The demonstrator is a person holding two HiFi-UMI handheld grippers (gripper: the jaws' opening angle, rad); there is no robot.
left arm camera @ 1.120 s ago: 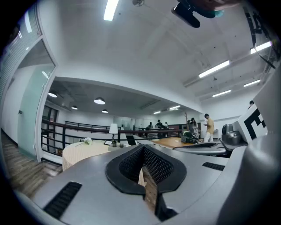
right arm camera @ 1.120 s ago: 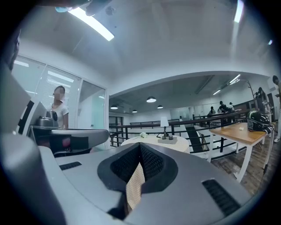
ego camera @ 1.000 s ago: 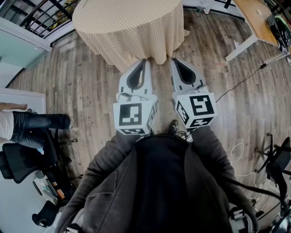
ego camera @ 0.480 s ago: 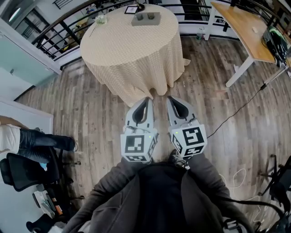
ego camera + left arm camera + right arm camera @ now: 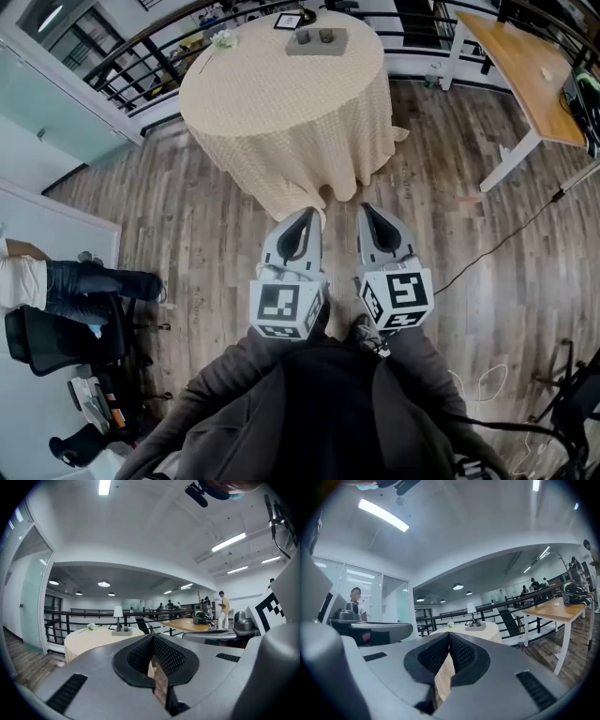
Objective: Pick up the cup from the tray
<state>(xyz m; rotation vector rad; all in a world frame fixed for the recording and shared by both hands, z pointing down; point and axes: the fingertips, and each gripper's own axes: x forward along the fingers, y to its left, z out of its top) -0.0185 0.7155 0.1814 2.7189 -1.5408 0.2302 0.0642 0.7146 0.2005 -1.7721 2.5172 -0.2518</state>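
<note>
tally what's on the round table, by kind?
tray: 1
cups: 2
lamp: 1
flower bunch: 1
dark frame: 1
total: 6

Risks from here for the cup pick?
1. The flat grey tray sits at the far side of the round table with a beige checked cloth; reaching across may be awkward.
2. Two small dark cups stand side by side on it; grabbing one may knock the other.
3. The left hand-held gripper and right hand-held gripper are both shut; they must open before contact.
</note>
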